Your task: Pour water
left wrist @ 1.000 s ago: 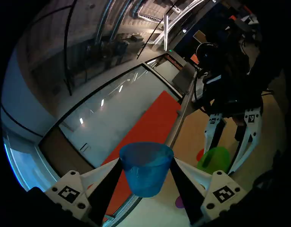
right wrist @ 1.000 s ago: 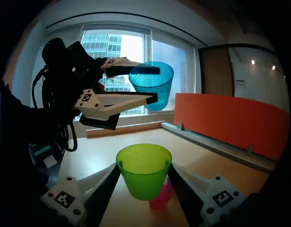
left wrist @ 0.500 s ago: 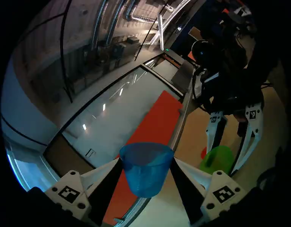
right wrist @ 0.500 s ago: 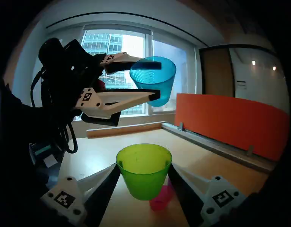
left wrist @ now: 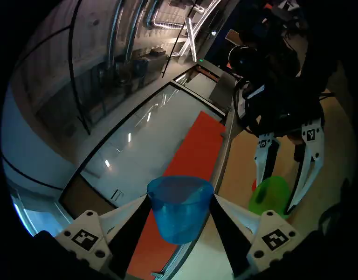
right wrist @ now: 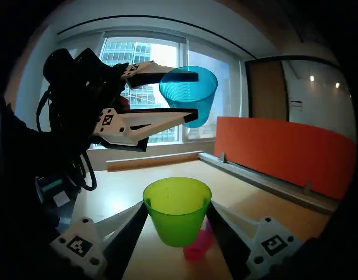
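Note:
My left gripper [left wrist: 179,212] is shut on a translucent blue cup [left wrist: 180,209], held high in the air. In the right gripper view that blue cup [right wrist: 188,93] hangs above and behind the green cup, between the left gripper's white fingers [right wrist: 153,119], and leans toward me. My right gripper [right wrist: 177,217] is shut on a translucent green cup [right wrist: 177,210], upright just above the wooden table [right wrist: 239,196]. In the left gripper view the green cup [left wrist: 270,196] sits low right inside the right gripper [left wrist: 285,186]. I cannot see water in either cup.
A small pink cup [right wrist: 198,243] stands on the table just behind the green cup. An orange partition [right wrist: 291,151] with a metal rail runs along the table's right side. Large windows [right wrist: 146,70] lie behind. A dark sleeve [right wrist: 25,154] holds the left gripper.
The blue cup has risen a little and tipped more toward the green cup. The left gripper view has swung further along the ceiling. The green cup has stayed put.

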